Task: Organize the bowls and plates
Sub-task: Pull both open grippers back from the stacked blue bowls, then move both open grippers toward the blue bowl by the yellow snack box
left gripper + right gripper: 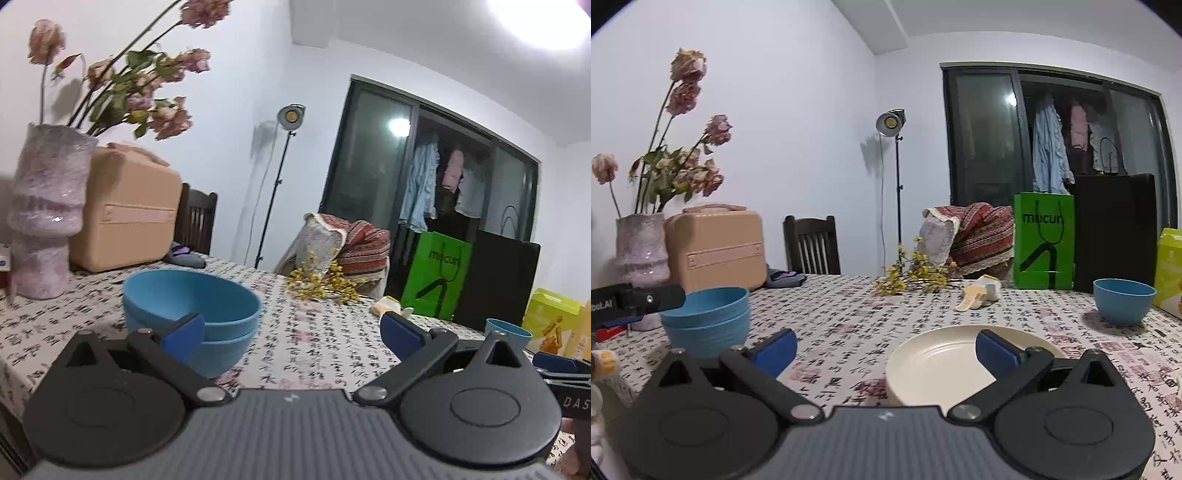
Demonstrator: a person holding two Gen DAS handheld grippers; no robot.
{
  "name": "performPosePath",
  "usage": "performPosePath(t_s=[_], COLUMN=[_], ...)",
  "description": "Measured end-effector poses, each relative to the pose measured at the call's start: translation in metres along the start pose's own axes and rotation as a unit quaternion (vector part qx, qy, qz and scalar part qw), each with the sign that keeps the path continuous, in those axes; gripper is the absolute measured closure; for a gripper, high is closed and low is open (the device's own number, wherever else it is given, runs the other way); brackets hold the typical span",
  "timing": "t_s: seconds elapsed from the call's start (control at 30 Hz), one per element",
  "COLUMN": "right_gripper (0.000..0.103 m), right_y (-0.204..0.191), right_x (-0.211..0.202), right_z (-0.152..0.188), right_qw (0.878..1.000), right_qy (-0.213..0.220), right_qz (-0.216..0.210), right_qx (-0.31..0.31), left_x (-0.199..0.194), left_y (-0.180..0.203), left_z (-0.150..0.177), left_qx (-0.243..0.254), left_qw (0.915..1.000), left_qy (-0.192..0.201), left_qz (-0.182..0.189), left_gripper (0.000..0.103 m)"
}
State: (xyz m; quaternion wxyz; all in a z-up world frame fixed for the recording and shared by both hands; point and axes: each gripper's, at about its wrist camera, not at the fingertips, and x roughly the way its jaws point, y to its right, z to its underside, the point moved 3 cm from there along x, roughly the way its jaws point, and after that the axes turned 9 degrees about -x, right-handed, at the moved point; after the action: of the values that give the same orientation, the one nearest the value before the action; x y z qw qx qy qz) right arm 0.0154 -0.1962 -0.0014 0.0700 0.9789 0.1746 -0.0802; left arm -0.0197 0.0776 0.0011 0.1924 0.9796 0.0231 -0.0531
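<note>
Since both grippers gape empty, nothing held: right gripper (886, 349) over plate (945, 365), left gripper (291, 330) beside stacked bowls (192, 310). Plate rigid, slick (likely breakable); pinch rim.

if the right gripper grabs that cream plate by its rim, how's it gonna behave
The cream plate looks rigid, so it probably won't flex. Its surface looks smooth and glossy, so it may slip between the right gripper jaws, which stand open. Held by one edge, a wide shallow plate will likely sag downward. If ceramic, it could chip on the table.
</note>
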Motion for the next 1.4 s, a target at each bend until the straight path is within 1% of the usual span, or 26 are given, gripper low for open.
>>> performPosePath(t_s=[0.13,0.37,0.57,0.7,0.9,1.07,1.2,1.4], right_gripper=[0.000,0.000,0.000,0.000,0.000,0.000,0.000,0.000], right_y=[0.011,0.037,0.060,0.077,0.102,0.121,0.135,0.153], right_x=[0.003,0.011,0.020,0.026,0.036,0.043,0.047,0.053], right_z=[-0.002,-0.005,-0.008,-0.010,-0.013,-0.013,-0.013,-0.014], right_qw=[1.000,0.999,0.999,0.998,0.997,0.996,0.995,0.995], right_qy=[-0.003,-0.012,-0.009,-0.012,-0.016,-0.022,-0.026,-0.030], right_qz=[0.013,0.026,0.036,0.051,0.065,0.073,0.078,0.088], right_qx=[0.000,0.017,0.028,0.034,0.045,0.047,0.052,0.048], left_x=[0.006,0.025,0.043,0.057,0.080,0.096,0.107,0.122], left_y=[0.011,0.030,0.052,0.066,0.085,0.100,0.113,0.140], left_z=[0.001,0.001,0.002,0.004,0.009,0.013,0.012,0.014], left_qx=[0.010,0.021,0.032,0.030,0.016,0.017,0.017,0.028], left_qw=[0.9998,0.9990,0.9980,0.9974,0.9968,0.9961,0.9966,0.9959], left_qy=[-0.003,-0.011,-0.015,-0.021,-0.033,-0.039,-0.033,-0.029], left_qz=[0.015,0.038,0.053,0.062,0.072,0.077,0.073,0.081], left_gripper=[0.000,0.000,0.000,0.000,0.000,0.000,0.000,0.000])
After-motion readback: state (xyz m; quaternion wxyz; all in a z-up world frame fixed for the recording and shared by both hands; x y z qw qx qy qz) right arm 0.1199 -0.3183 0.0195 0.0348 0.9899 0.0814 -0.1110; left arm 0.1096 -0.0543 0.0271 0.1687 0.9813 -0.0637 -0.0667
